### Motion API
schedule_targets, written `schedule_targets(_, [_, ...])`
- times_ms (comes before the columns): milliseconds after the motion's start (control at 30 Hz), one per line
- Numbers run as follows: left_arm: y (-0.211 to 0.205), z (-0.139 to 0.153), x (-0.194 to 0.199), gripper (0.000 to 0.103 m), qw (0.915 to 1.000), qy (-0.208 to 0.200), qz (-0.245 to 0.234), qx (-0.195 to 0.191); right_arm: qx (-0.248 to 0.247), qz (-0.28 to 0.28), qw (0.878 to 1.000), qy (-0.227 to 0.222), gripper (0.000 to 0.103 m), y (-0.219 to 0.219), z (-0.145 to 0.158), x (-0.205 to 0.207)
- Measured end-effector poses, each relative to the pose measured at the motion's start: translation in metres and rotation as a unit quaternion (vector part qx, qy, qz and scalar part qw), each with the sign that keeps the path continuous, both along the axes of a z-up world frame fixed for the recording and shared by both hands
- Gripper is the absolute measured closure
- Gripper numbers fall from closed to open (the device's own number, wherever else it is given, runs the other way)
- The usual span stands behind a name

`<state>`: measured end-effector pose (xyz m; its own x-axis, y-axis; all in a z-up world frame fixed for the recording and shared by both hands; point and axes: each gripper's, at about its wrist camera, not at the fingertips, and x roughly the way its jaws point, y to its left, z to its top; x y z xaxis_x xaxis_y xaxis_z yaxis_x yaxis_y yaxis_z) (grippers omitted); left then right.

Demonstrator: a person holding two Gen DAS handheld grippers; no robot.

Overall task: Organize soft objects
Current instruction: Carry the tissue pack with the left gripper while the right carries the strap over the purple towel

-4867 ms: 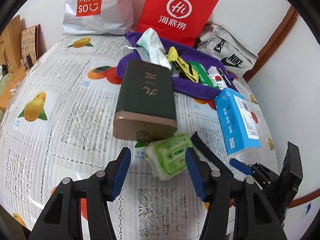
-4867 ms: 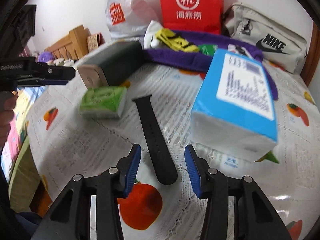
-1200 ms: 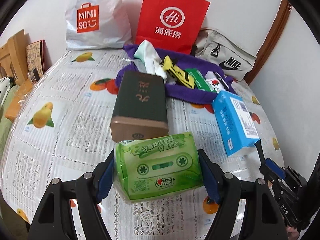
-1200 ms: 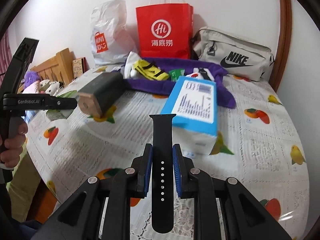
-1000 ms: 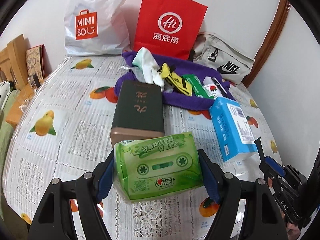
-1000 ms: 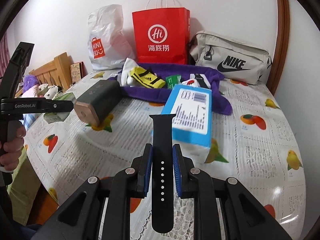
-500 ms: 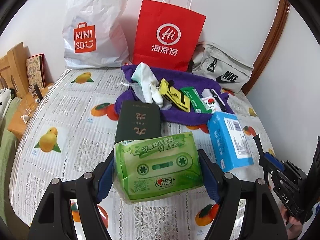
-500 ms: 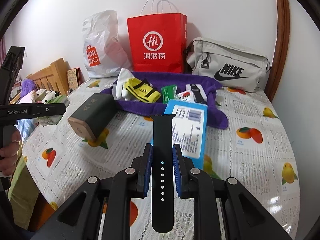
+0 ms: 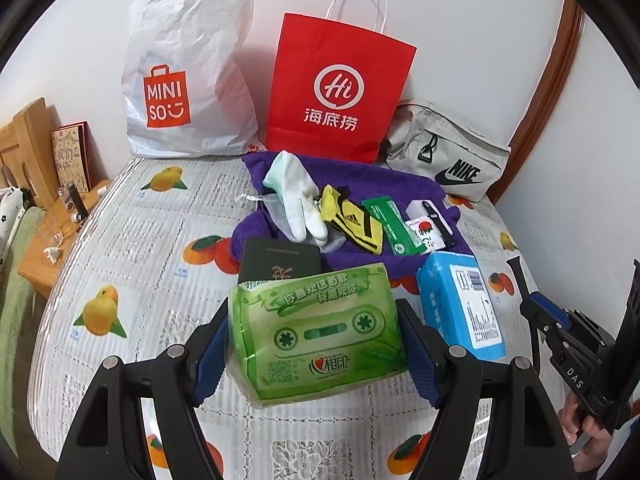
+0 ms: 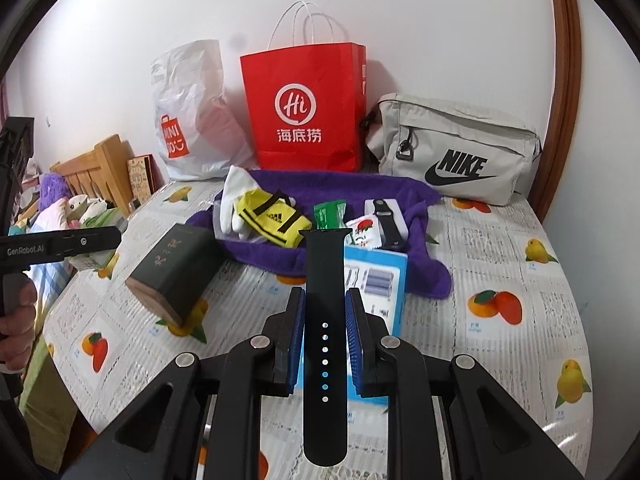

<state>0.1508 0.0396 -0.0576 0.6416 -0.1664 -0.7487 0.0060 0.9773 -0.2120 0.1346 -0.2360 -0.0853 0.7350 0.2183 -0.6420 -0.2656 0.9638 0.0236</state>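
My left gripper (image 9: 314, 344) is shut on a green tissue pack (image 9: 320, 330), held above the table in the left wrist view. My right gripper (image 10: 325, 344) is shut on a black watch strap (image 10: 325, 316), whose ends stick out fore and aft of the jaws. A purple towel (image 9: 384, 184) (image 10: 360, 188) lies at the back of the table with a white glove (image 9: 298, 196), a yellow sock (image 9: 352, 220), a green packet (image 9: 390, 224), a small red-and-white sachet (image 10: 362, 232) and another strap (image 10: 386, 220) on it.
A dark green box (image 10: 176, 268) and a blue tissue box (image 9: 464, 304) lie on the fruit-print tablecloth (image 9: 132, 248). Against the wall stand a white plastic bag (image 9: 184, 80), a red paper bag (image 9: 336, 88) and a grey pouch (image 10: 452, 152). A wooden bed frame (image 10: 96, 172) lies left.
Both grippers have risen and drawn back from the table with their loads. The towel and bags now sit lower and smaller in both views. Neither grip has changed.
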Motion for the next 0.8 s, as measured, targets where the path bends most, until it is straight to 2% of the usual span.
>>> schedule_targets(800, [-0.003, 0.009, 0.072, 0.028, 1.0000, 0.001, 0.001, -0.001, 0.004, 0.003, 1.000, -0.013, 0.083, -0.008, 0.022, 0.082])
